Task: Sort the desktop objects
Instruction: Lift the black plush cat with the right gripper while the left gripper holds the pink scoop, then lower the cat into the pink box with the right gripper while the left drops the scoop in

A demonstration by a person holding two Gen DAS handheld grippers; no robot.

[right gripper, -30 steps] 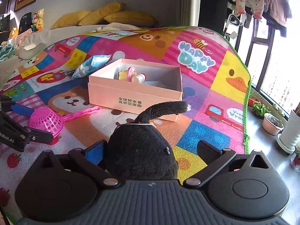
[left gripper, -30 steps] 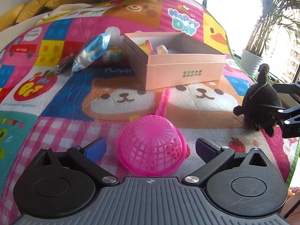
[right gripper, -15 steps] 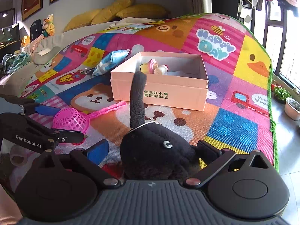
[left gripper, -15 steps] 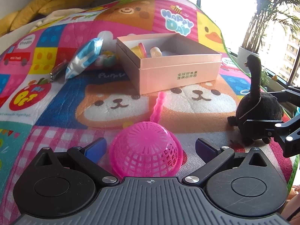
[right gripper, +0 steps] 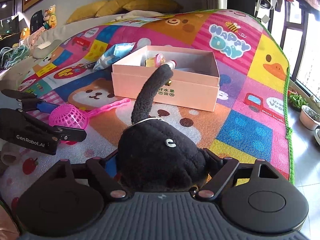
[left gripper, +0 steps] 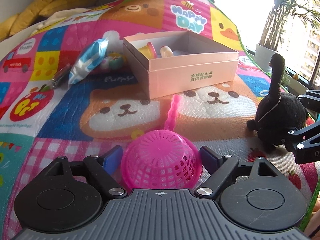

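Observation:
My left gripper is open, its blue pads either side of an upturned pink mesh scoop on the mat, not pressing it. The scoop also shows in the right wrist view. My right gripper is shut on a black plush toy with a long upright tail. The plush also shows in the left wrist view, lifted slightly off the mat. An open pink box holding small toys stands beyond both; it also shows in the right wrist view.
A blue-white packet, a small colourful toy and a dark metal item lie left of the box on the colourful play mat. Potted plants stand off the mat's right edge. Yellow cushions lie at the back.
My right gripper has closed on the plush and raised it, its tail swinging upright. My left gripper has edged forward around the pink scoop, jaws still apart.

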